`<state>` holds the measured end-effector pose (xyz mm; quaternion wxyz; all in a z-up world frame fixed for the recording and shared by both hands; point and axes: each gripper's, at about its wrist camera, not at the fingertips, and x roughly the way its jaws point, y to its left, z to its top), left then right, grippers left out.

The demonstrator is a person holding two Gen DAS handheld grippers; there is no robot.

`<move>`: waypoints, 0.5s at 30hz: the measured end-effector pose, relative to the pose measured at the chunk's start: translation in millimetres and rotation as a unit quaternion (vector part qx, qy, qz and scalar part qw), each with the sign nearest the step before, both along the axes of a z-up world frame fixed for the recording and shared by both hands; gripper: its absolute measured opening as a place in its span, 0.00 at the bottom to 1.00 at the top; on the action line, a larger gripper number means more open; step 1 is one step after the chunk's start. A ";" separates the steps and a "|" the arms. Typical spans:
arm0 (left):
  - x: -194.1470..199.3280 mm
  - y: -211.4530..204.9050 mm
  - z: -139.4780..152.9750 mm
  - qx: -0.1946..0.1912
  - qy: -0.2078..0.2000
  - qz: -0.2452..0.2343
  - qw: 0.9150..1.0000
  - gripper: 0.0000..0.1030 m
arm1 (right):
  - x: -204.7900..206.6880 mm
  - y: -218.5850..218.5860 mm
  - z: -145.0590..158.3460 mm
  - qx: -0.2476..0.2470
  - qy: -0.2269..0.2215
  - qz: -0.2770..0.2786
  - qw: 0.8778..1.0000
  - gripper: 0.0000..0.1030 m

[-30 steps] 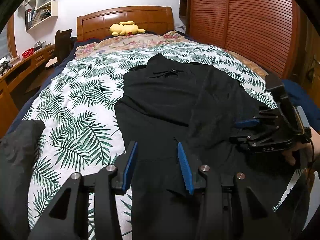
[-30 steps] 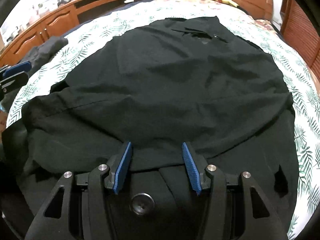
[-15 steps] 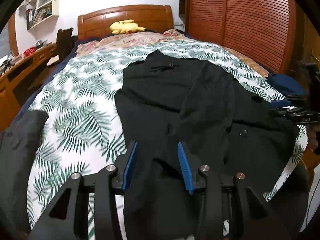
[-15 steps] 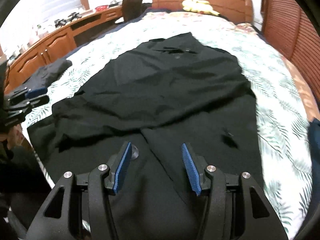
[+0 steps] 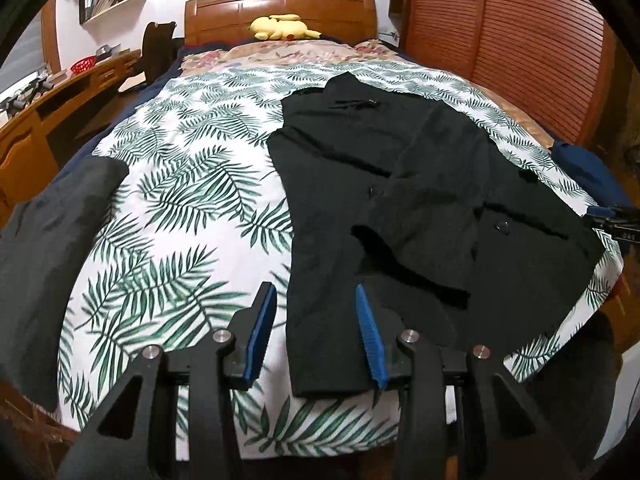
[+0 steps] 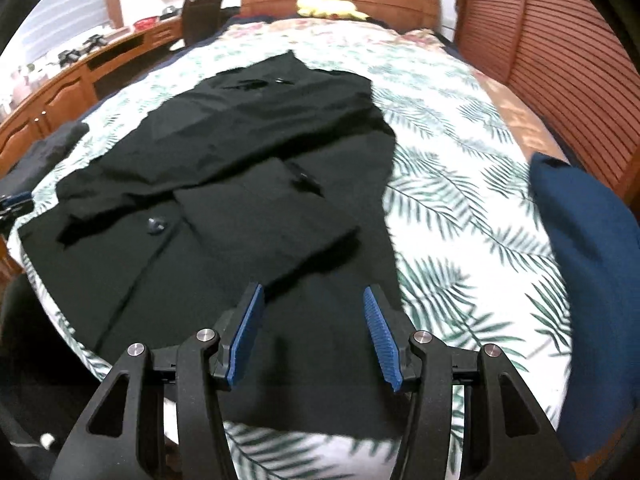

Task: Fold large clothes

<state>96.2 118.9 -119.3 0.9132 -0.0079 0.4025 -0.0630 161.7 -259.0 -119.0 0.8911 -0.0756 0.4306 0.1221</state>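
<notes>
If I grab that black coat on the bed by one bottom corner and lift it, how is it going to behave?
The black coat would probably go floppy: it lies flat with soft creases and a flap folded over itself. It is large, covering much of the leaf-print bedspread, so one corner would likely leave the rest dragging. The cloth looks thick, with buttons, so probably fairly heavy.

my pads (image 5: 260, 334): blue, ribbed, rubbery, on matt black plastic frames with bright metal pins | black coat (image 5: 420, 200): matt woven cloth, glossy button | bedspread (image 5: 180, 208): smooth printed cloth, leaf pattern | headboard (image 5: 280, 8): glossy varnished wood | wardrobe doors (image 5: 520, 40): slatted wood | yellow toy (image 5: 280, 28): soft plush
</notes>
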 end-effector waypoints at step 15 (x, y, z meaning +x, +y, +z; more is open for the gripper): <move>-11.2 -4.0 10.3 -0.020 -0.008 -0.004 1.000 0.37 | 1.9 -38.3 -16.8 0.023 0.016 -0.026 0.999 0.58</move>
